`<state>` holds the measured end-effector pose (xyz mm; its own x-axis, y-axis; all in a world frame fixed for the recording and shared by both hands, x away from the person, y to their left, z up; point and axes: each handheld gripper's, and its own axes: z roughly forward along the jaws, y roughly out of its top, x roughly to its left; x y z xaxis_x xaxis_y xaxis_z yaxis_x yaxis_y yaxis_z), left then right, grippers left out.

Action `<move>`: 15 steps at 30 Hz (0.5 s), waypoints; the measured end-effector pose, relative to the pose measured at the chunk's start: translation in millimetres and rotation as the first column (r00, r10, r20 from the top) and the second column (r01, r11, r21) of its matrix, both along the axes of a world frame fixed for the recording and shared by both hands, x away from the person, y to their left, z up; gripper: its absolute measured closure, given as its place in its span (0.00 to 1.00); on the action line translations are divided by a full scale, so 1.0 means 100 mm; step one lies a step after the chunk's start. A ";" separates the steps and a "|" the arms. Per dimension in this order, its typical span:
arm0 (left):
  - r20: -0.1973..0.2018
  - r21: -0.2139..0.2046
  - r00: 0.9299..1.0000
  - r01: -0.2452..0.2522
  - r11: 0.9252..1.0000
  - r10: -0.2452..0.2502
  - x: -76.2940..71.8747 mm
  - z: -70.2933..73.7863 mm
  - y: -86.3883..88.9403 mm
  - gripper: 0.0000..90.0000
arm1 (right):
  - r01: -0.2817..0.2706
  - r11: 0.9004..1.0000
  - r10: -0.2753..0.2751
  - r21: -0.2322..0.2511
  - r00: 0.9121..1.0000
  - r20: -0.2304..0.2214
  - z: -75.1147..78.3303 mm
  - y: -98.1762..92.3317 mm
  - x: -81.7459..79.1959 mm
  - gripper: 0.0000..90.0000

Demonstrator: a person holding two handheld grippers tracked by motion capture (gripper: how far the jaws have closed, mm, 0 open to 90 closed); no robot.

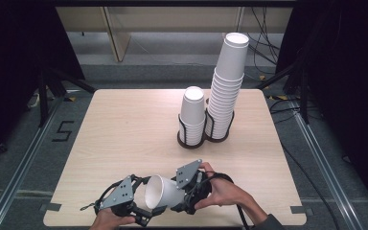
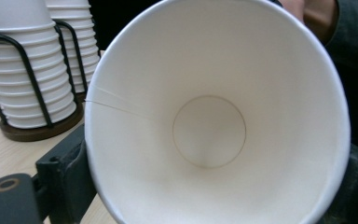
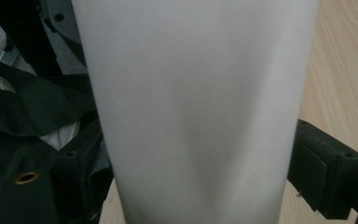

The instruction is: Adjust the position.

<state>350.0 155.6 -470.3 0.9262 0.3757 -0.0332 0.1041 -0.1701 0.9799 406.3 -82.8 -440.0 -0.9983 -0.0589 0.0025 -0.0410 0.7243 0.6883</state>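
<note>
High view: empty paper cup (image 1: 162,191) pinched sideways between jaws of left gripper (image 1: 146,211) and right gripper (image 1: 181,194).

Even overhead light on the table (image 1: 124,129), dark surround, close-ups soft.
High view: tabletop evenly lit from above, short soft shadows under the cup stacks (image 1: 223,91), black curtains either side swallow detail; mild compression softness. Left gripper view: paper cup (image 2: 214,116) interior bright, no clipping, gentle shading toward the bottom, rim slightly soft, jaws dark. Right gripper view: the cup wall (image 3: 196,112) is too close, out of focus, flat grey-white; wood grain sharper at right edge.
</note>
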 end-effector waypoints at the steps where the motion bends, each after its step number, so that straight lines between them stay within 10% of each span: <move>1: -0.010 0.010 1.000 -0.022 1.000 0.022 0.00 0.01 0.02 0.11 | 0.006 1.000 -0.005 -0.010 0.999 0.033 0.01 -0.02 0.02 0.20; 11: -0.042 -0.015 0.998 -0.041 0.999 0.040 0.01 0.01 0.02 0.09 | 0.007 1.000 -0.007 0.004 1.000 -0.004 -0.01 -0.03 -0.01 0.26; 15: -0.092 -0.120 0.992 -0.092 0.988 0.081 0.03 -0.02 0.00 0.04 | 0.026 0.996 -0.022 0.089 0.999 -0.037 -0.01 -0.06 0.03 0.27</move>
